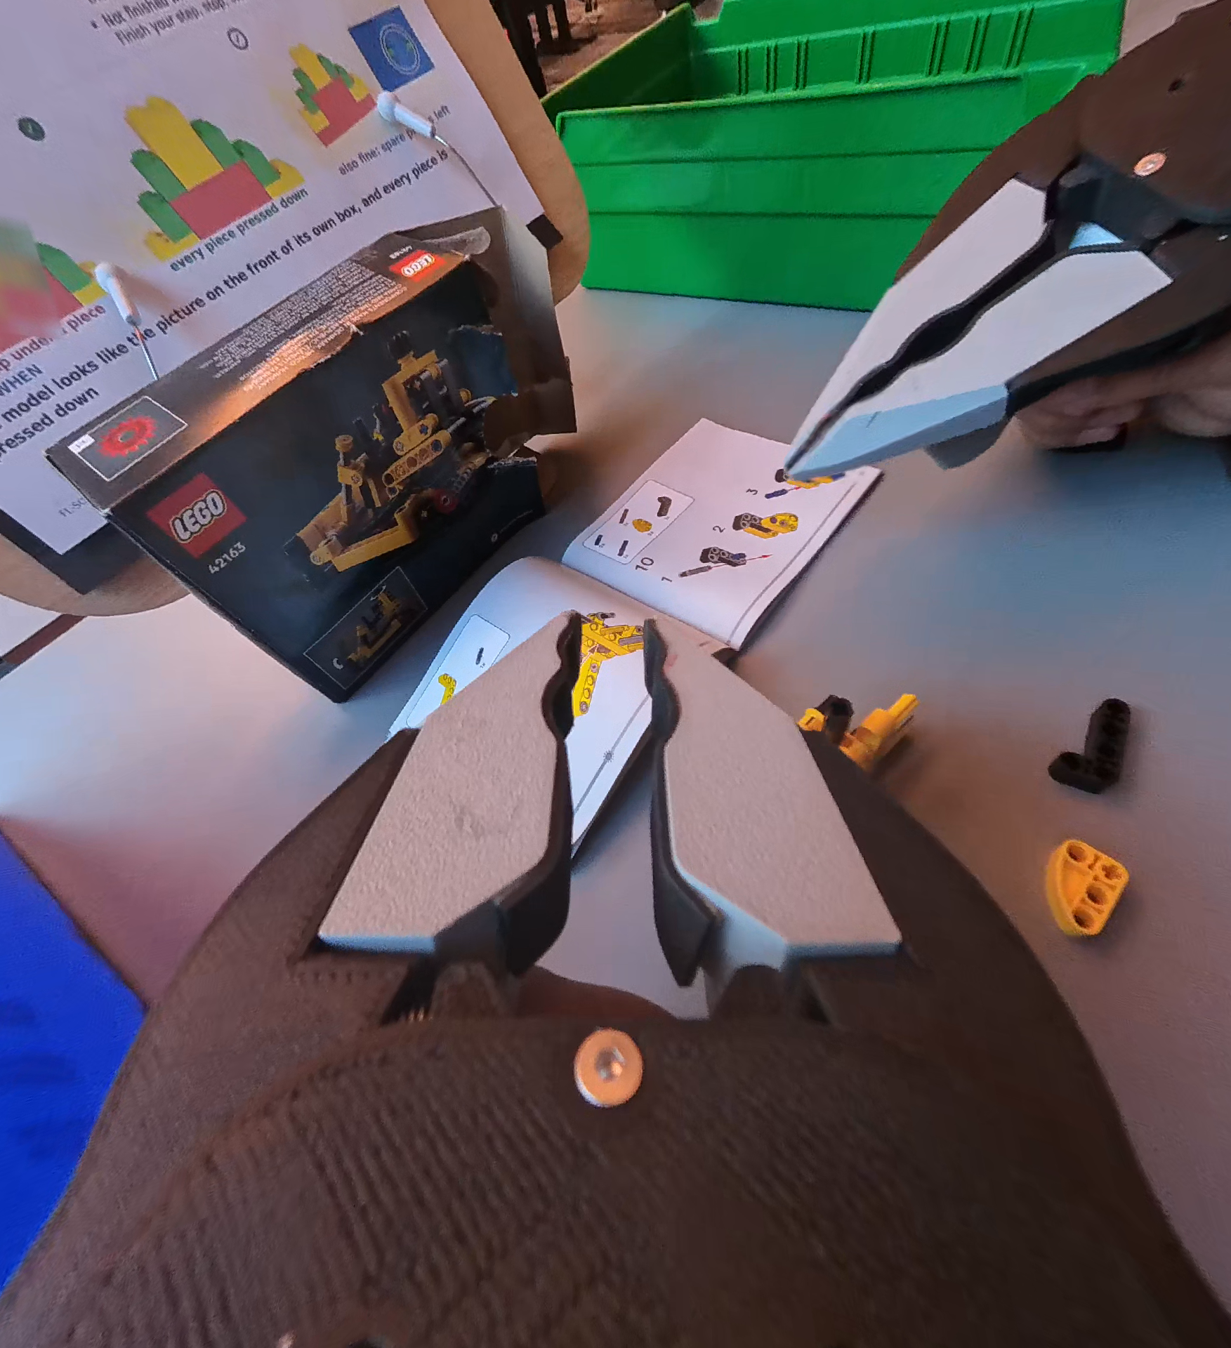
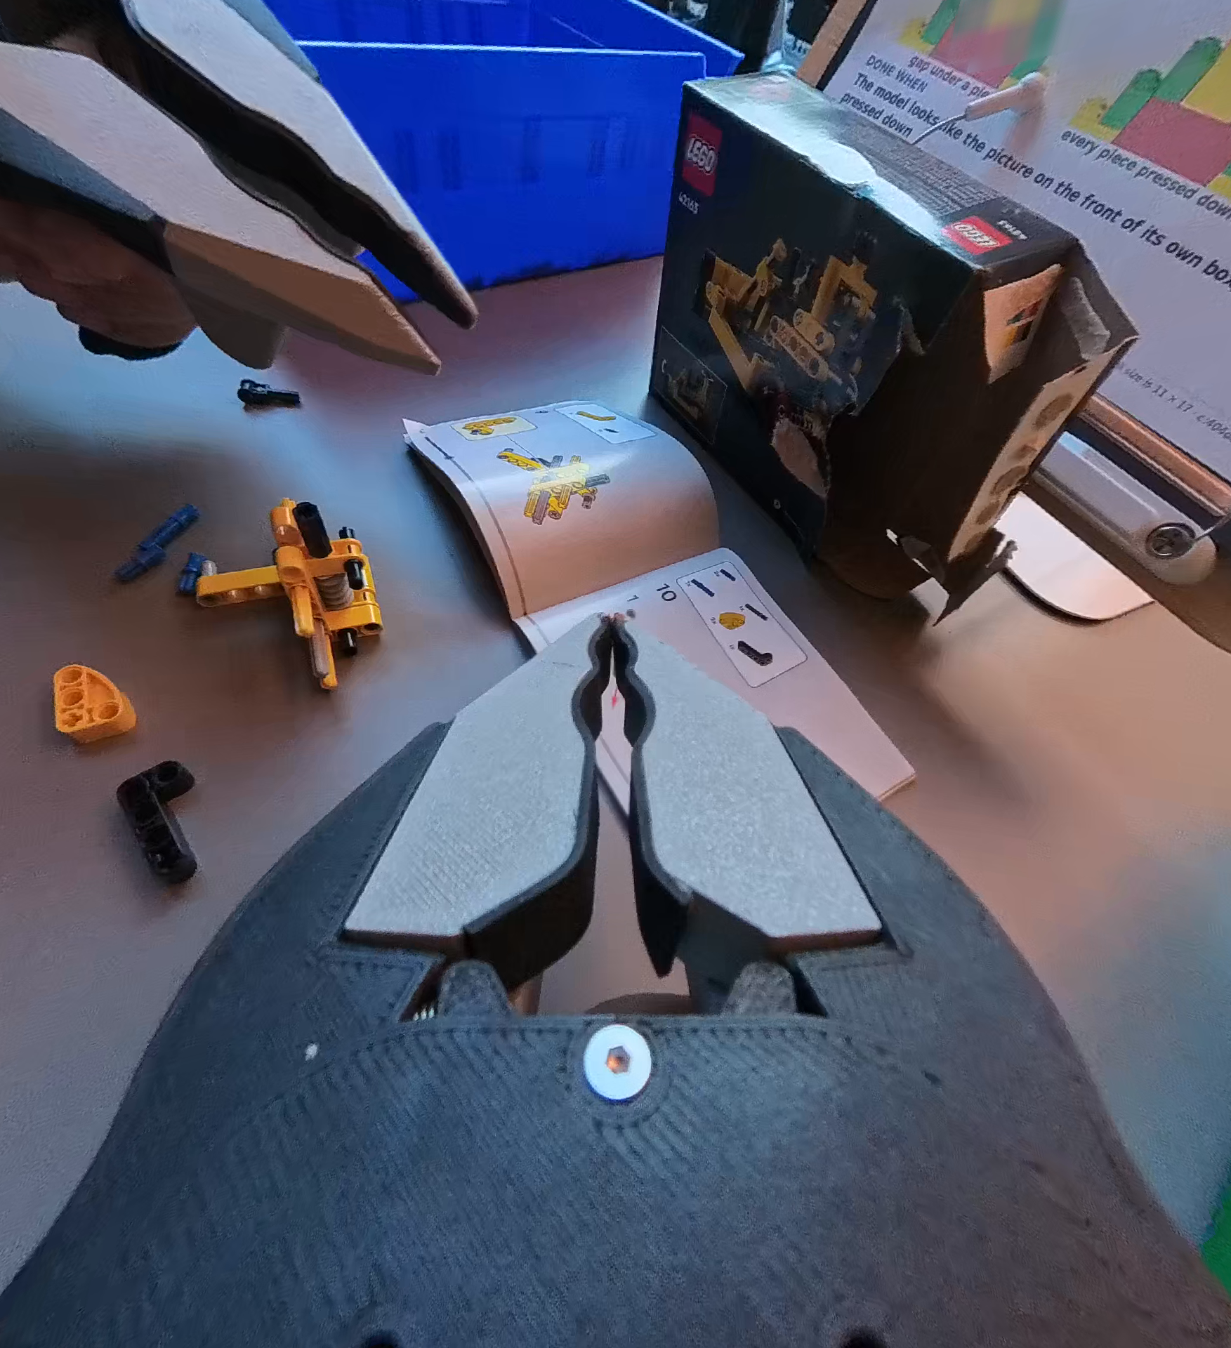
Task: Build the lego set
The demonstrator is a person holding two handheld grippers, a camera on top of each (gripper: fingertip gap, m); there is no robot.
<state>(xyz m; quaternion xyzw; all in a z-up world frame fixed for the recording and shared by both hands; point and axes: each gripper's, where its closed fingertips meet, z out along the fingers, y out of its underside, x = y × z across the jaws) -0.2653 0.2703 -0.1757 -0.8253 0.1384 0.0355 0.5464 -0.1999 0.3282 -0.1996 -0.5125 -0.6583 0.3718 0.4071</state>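
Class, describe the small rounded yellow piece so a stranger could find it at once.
Start at the open instruction booklet on the table. Left of it sits the yellow assembly; nearer lies a lone yellow wedge, rounded, with holes, beside a black L-shaped piece.

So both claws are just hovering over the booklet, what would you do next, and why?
Probably swing the right gripper, shut and empty above the open booklet, over to the loose yellow curved piece and open on it: the open page pictures a piece like it, and it lies unattached beside the small yellow assembly.
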